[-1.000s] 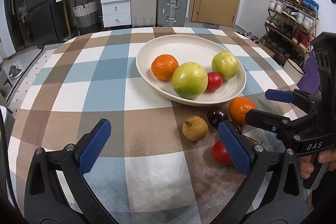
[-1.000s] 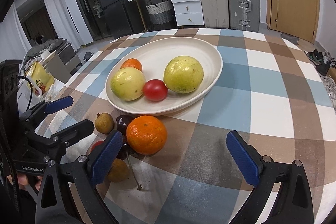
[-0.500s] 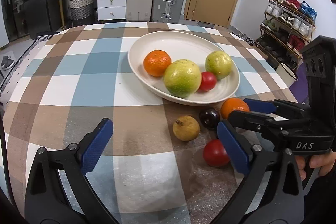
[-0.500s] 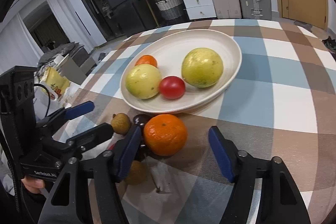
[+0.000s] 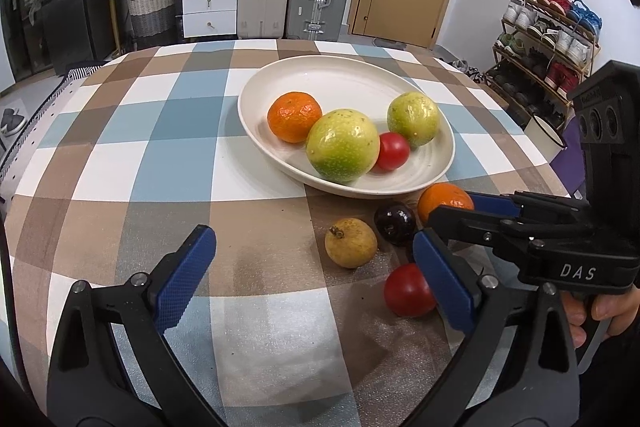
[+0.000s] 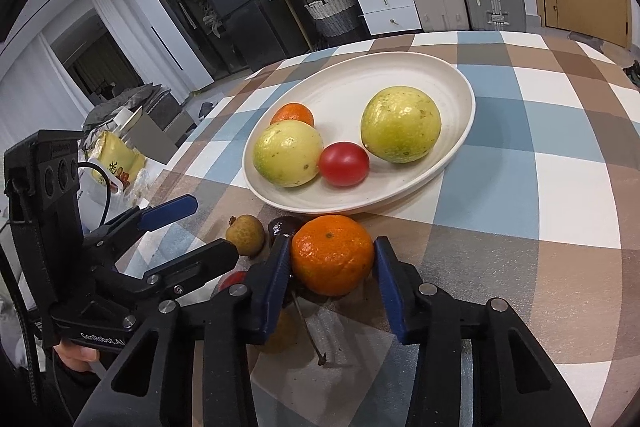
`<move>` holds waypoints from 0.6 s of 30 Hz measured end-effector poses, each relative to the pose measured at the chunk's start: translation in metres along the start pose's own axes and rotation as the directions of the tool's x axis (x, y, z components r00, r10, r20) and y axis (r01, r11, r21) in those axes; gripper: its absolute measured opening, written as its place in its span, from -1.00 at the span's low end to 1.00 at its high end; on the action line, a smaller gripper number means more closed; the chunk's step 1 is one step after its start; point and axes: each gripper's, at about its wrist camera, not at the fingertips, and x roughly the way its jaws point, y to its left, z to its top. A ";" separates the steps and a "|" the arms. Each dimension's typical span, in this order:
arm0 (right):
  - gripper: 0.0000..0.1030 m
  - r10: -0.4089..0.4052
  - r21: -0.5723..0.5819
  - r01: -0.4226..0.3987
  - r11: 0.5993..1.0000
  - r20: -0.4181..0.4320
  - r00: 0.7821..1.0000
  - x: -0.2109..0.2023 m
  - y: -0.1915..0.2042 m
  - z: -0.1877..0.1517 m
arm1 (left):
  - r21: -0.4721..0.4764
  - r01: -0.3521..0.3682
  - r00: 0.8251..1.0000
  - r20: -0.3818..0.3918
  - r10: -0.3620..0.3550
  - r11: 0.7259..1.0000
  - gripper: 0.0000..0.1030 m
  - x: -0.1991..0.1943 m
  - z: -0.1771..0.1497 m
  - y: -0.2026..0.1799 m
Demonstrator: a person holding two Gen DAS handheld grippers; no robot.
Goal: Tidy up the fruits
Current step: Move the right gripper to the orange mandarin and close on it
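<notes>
Right gripper [image 6: 332, 263] closing narrow around loose tangerine [image 6: 332, 254], pads bracketing it for plate [image 6: 460, 143]; left gripper [image 5: 316, 275] idling wide.

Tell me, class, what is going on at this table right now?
A person is sorting fruit with a pair of tongs in each hand. The right tongs are around an orange on the checked tablecloth, just in front of the white plate; the left pad touches it, while the right pad shows a slight gap. The left tongs are open and empty. The plate holds another orange, two green fruits and a tomato. More small fruit lies on the cloth.
</notes>
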 end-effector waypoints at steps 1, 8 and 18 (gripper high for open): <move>-0.18 -0.002 -0.002 0.002 1.000 0.001 1.000 0.000 0.000 0.000 | -0.001 0.000 1.000 0.001 0.000 1.000 0.93 0.000 0.000 0.001; -0.18 0.001 -0.008 -0.001 1.000 0.026 1.000 -0.009 0.000 -0.003 | -0.012 0.008 1.000 -0.008 -0.009 1.000 0.89 0.001 0.000 0.003; -0.18 0.019 0.015 -0.021 1.000 0.087 0.996 -0.022 -0.006 -0.002 | -0.036 0.029 0.999 -0.041 -0.030 0.999 0.64 0.008 0.000 0.007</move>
